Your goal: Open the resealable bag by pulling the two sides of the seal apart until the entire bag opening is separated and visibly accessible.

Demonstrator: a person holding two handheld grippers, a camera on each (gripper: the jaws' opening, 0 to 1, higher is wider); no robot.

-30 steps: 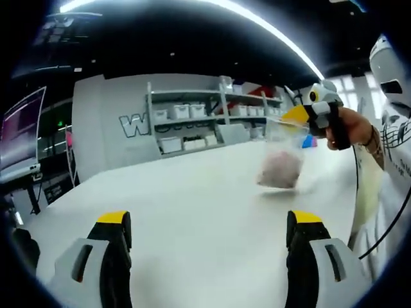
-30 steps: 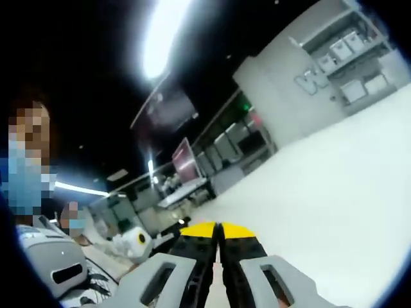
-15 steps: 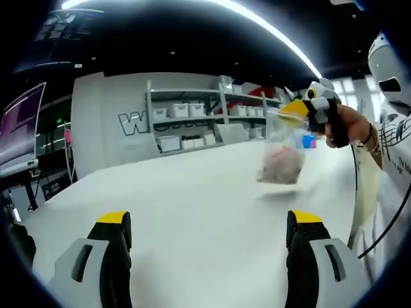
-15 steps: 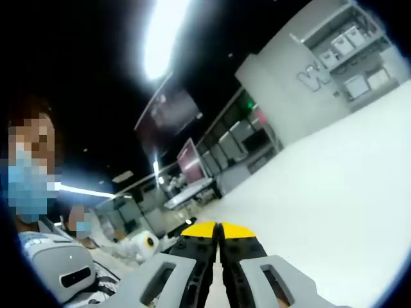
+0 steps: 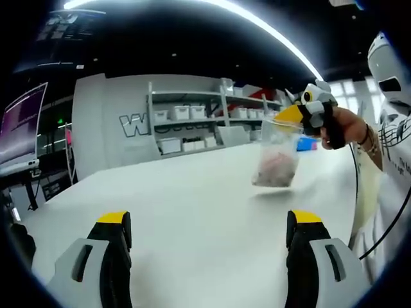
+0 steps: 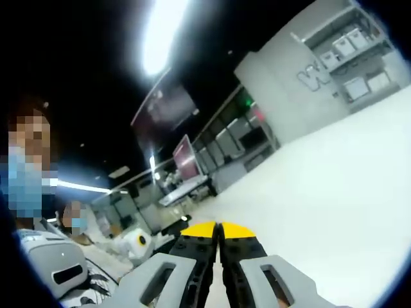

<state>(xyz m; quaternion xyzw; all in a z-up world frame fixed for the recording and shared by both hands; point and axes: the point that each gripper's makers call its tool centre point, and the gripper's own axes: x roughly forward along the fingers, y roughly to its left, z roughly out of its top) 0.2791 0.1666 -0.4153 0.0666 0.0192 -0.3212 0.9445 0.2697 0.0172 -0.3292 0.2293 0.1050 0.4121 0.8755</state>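
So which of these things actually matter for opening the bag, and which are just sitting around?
Part of the job:
- resealable bag, hanging above the table
- right hand-held gripper, shut on the bag's top edge
- left hand-held gripper, jaws apart

Just there:
- white table
- shelves with white bins
- monitor

Ahead of the left tongs a white table (image 5: 192, 205) runs to a grey wall (image 5: 109, 128) with shelves (image 5: 205, 122) of white bins; a light strip (image 5: 270, 32) crosses the dark ceiling.
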